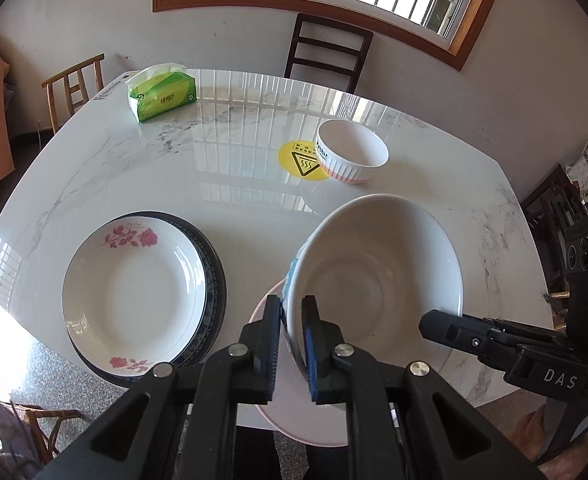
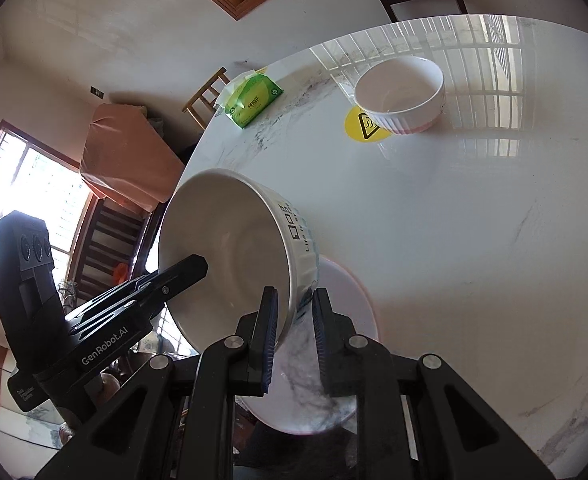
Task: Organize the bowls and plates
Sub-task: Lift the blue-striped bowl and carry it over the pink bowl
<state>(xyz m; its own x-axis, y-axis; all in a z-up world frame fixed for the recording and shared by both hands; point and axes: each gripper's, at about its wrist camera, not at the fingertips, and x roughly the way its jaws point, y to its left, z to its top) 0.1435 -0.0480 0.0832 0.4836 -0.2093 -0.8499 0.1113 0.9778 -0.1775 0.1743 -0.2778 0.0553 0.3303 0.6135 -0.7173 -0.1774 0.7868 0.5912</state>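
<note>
1. The left claw (image 1: 292, 320) is clamped on the rim of the big white bowl (image 1: 374, 276). One finger is outside the wall and one finger is inside.
2. The right claw (image 2: 294, 312) is clamped on the same big white bowl (image 2: 230, 248), on the other side of its rim. So both claws hold one bowl together.
3. In the left wrist view, the bowl spreads up and to the right from the left claw, toward 1 o'clock. The right claw (image 1: 446, 326) comes in from 3 o'clock.
4. In the right wrist view, the bowl spreads up and to the left from the right claw, toward 11 o'clock. The left claw (image 2: 192, 268) comes in from 9 o'clock.
5. The bowl is tilted and is up off the table (image 1: 154, 176).
6. Under the bowl lies a pale plate (image 1: 270, 412), at the near edge of the table. It sticks out a bit past the edge.
7. At 9 o'clock from the left claw there is a rose plate (image 1: 134, 296). It sits on top of a dark-rimmed plate (image 1: 216, 280).
8. At 12 o'clock, far from the claws, a small ribbed bowl (image 1: 352, 152) stands upright. It sits just beside a yellow sticker (image 1: 300, 162), partly over it.
9. A green tissue pack (image 1: 162, 94) lies at 11 o'clock, at the far side of the table.
</note>
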